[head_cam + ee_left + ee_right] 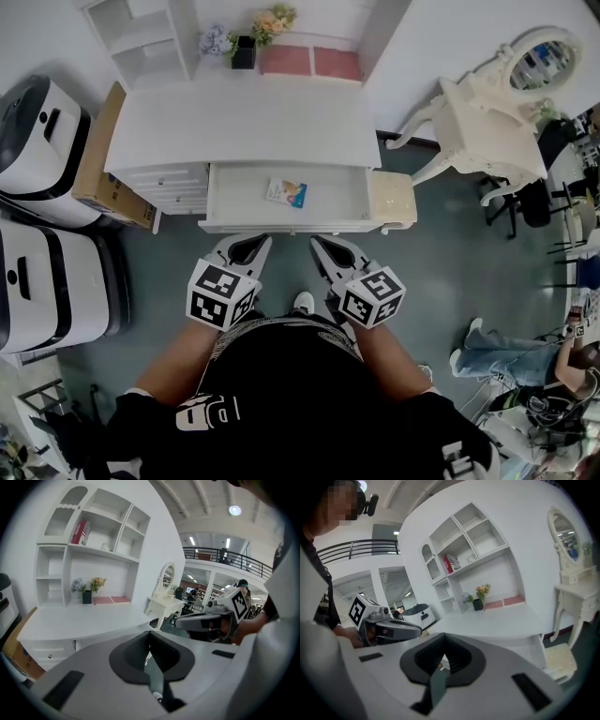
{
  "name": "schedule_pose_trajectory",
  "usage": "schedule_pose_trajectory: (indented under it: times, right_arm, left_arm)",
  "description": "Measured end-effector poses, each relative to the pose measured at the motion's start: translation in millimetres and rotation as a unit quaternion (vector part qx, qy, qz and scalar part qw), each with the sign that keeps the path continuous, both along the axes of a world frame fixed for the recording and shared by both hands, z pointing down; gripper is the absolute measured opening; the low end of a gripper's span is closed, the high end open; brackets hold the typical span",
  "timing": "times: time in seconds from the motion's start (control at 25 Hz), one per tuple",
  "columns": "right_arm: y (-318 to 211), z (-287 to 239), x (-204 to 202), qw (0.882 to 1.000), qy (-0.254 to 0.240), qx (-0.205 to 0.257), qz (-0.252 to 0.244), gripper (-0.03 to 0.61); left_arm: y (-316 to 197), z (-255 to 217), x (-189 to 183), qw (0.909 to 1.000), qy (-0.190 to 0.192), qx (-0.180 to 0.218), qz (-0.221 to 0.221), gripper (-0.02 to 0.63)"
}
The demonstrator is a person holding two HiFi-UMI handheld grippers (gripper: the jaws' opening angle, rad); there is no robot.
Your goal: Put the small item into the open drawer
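The small item [287, 192], a flat blue and white packet, lies inside the open drawer [234, 202] of the white desk [244, 127]. Both grippers hover side by side just in front of the drawer's front edge, close to the person's body. My left gripper [246, 249] is shut with nothing in it; in its own view the jaws [151, 641] meet in one seam. My right gripper [326, 251] is shut and empty too, with its jaws [442, 662] pressed together. Each gripper view shows the other gripper beside it. The packet is mostly hidden behind the jaws in both gripper views.
A white hutch [93, 541] with shelves stands at the desk's back, with a flower pot [244, 52] and pink pads [309, 62]. A cushioned stool [392, 199] and a white vanity with a mirror [487, 103] stand right. White appliances [42, 141] and a cardboard box [103, 178] stand left.
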State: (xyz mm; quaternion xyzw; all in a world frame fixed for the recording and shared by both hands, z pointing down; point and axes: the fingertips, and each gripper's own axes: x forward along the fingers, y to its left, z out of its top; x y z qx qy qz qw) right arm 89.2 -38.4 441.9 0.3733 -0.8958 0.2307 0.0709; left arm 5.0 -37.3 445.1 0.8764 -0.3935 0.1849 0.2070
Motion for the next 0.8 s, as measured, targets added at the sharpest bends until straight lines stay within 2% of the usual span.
schedule_pose_trajectory:
  times: [0.8]
  right_arm:
    - [-2.4,-2.1,-1.1,1.0,0.006,0.003,0.001,0.006]
  left_arm:
    - [-1.8,-4.3,-3.3,1.0,-0.002,0.004,0.002,0.014]
